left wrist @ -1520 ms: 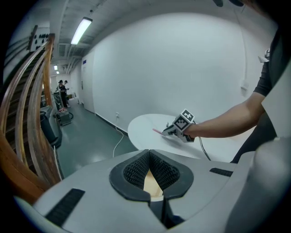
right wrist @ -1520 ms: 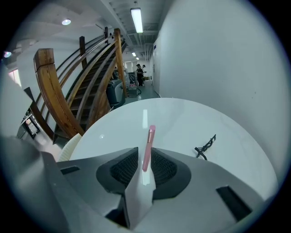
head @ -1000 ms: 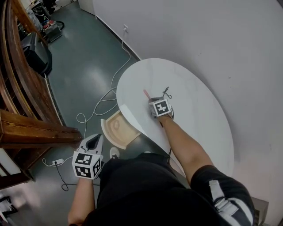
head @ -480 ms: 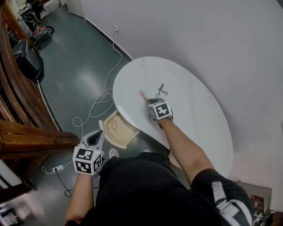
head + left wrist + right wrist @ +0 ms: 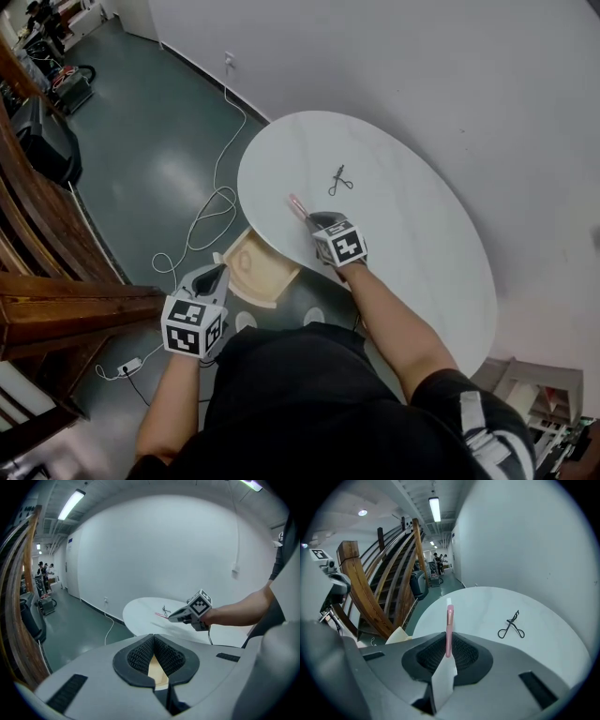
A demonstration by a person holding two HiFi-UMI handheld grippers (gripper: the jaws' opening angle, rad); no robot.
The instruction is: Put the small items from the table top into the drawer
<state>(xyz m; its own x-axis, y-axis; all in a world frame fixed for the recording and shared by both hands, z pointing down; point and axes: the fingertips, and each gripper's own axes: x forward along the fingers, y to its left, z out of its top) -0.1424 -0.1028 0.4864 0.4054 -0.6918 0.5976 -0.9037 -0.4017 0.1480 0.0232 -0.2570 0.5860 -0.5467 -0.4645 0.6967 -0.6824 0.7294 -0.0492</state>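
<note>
Now the right gripper hangs over the near edge of the table. Its fingers are clamped on a pink brush, whose pale tip sticks out ahead. Further in on the table lies a black curler, well apart from the brush. Below the table's edge the wooden drawer stands open. The left gripper hovers just beside the drawer, its fingers together with nothing between them.

Pink brush, black curler, white table, tan drawer.
</note>
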